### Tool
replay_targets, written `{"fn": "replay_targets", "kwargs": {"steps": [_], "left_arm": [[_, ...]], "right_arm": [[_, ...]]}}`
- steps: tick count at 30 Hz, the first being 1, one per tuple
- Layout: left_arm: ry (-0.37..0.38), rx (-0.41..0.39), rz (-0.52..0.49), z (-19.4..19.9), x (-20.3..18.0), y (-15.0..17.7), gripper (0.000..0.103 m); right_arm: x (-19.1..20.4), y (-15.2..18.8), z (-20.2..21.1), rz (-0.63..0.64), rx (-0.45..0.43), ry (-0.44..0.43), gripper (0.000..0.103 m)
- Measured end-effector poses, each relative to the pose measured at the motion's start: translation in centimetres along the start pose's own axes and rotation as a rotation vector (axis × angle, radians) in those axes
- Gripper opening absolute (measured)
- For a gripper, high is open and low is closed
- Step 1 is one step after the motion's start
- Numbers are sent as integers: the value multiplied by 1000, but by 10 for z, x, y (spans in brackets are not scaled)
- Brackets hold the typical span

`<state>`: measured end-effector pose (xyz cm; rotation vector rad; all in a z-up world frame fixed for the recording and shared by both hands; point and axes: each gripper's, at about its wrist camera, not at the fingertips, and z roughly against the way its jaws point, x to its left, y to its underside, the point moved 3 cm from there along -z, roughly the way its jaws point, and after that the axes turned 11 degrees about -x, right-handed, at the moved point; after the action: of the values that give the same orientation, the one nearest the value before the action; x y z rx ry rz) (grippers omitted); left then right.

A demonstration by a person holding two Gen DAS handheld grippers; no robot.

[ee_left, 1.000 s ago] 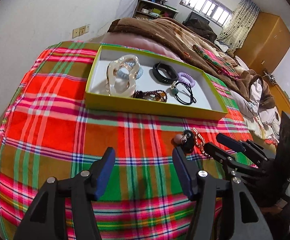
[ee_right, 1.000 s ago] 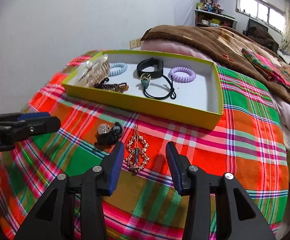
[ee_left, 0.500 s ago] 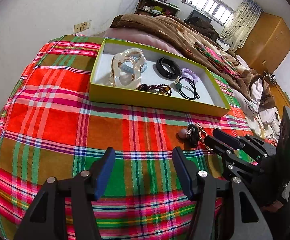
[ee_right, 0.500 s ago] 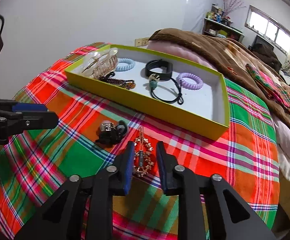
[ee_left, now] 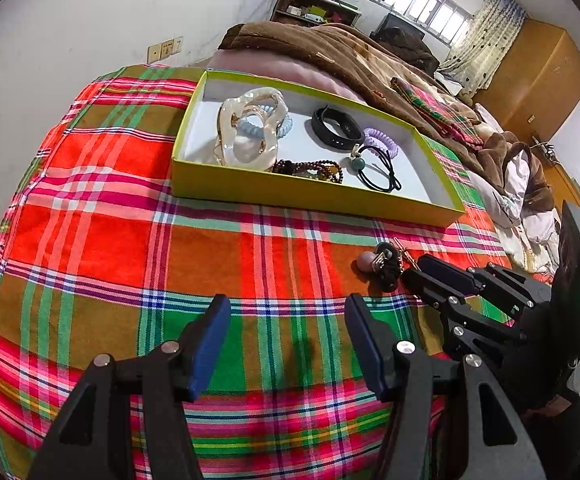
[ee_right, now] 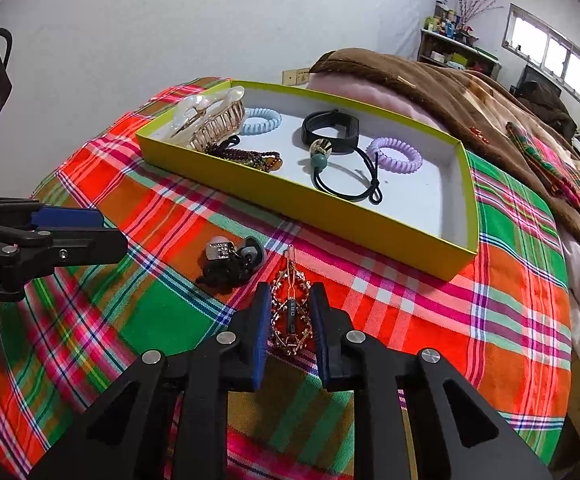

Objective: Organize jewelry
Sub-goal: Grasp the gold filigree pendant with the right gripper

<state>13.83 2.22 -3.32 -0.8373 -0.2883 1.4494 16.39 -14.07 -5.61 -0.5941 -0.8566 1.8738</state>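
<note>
Gold hair clip [ee_right: 291,316] bar reads "DRS"

You are in a home bedroom: a plaid bedspread [ee_left: 90,240] covers the near bed, a brown blanket [ee_left: 330,48] lies heaped beyond it, and at the far right stand a wooden wardrobe [ee_left: 538,76], a curtained window [ee_left: 422,4] and a cluttered shelf [ee_left: 310,4].

"DRS" shows on the gold hair clip [ee_right: 291,317]; left gripper [ee_right: 70,232] body reads "ot.AI".
</note>
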Motion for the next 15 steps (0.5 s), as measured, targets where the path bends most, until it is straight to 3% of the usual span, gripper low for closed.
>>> {"fn": "replay_targets", "kwargs": {"steps": [6, 11, 15], "left_arm": [[-9, 7, -9, -2, -3, 1, 61], [-13, 10, -17, -3, -7, 0, 61], [-14, 16, -24, -6, -12, 0, 61]], "right_arm": [[2, -1, 2, 21, -14, 29, 19], [-1, -1, 6, 6, -33, 33, 5], [-3, -1, 8, -2, -37, 25, 4]]}}
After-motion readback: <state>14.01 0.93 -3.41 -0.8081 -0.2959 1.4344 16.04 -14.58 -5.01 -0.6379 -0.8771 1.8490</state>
